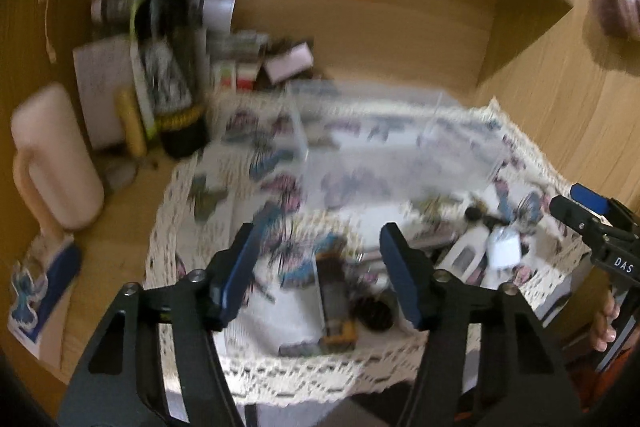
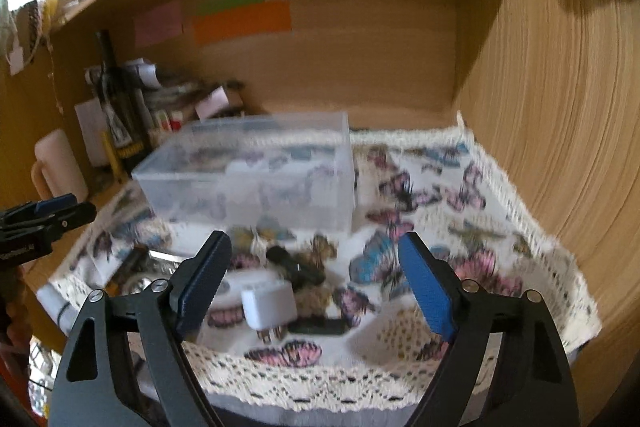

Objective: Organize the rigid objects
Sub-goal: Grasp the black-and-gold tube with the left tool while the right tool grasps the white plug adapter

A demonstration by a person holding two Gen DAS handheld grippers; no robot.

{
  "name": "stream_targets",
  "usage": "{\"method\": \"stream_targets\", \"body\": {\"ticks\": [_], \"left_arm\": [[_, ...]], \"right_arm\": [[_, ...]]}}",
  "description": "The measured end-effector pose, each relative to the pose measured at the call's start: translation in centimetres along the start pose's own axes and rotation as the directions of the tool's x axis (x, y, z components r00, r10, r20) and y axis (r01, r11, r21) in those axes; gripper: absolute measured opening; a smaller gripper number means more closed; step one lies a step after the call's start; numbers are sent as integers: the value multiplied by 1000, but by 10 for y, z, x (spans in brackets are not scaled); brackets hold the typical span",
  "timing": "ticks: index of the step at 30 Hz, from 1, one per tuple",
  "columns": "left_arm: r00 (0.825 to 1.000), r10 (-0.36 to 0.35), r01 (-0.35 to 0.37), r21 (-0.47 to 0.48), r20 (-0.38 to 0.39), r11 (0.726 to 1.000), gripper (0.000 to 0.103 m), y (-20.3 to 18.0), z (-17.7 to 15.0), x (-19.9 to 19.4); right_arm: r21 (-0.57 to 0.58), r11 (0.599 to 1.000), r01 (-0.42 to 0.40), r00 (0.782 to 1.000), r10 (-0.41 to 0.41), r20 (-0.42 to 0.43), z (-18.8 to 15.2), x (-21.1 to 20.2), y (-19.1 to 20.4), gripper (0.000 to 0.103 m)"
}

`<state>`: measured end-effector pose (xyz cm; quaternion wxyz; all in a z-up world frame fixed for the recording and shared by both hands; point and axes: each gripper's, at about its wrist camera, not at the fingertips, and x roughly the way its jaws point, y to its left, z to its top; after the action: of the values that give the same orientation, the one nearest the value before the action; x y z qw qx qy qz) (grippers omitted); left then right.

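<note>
A clear plastic box point(image 2: 256, 171) stands on a butterfly-print cloth point(image 2: 460, 227); it also shows in the left wrist view point(image 1: 384, 143). Small objects lie in front of it: a white plug adapter point(image 2: 269, 305), a black piece point(image 2: 294, 265), a white bottle point(image 1: 466, 253) and a dark rectangular item point(image 1: 334, 301). My left gripper point(image 1: 320, 269) is open and empty above the dark item. My right gripper point(image 2: 316, 283) is open and empty above the adapter; it also shows in the left wrist view point(image 1: 580, 211).
A dark wine bottle point(image 1: 168, 59), a cream mug point(image 1: 52, 155), papers and small boxes point(image 1: 256, 63) crowd the back left of the wooden alcove. A wooden wall point(image 2: 560, 107) rises on the right. Coloured sticky notes point(image 2: 240, 21) hang on the back panel.
</note>
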<state>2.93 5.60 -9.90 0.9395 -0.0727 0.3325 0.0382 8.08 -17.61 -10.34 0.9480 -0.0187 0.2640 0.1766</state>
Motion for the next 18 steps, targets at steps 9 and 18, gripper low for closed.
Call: {"method": "stream_targets", "body": {"ticks": [9,18], "left_arm": [[993,-16,18,14,-116,1000,52,0,-31,27],[986,-22,23,3,-166,1000,35,-1,-34,58]], "right_arm": [[-4,999,-36,991,36,-125,-24,23,8,84],[-3,998,-69,982,67,-179,-31,45,13,73]]}}
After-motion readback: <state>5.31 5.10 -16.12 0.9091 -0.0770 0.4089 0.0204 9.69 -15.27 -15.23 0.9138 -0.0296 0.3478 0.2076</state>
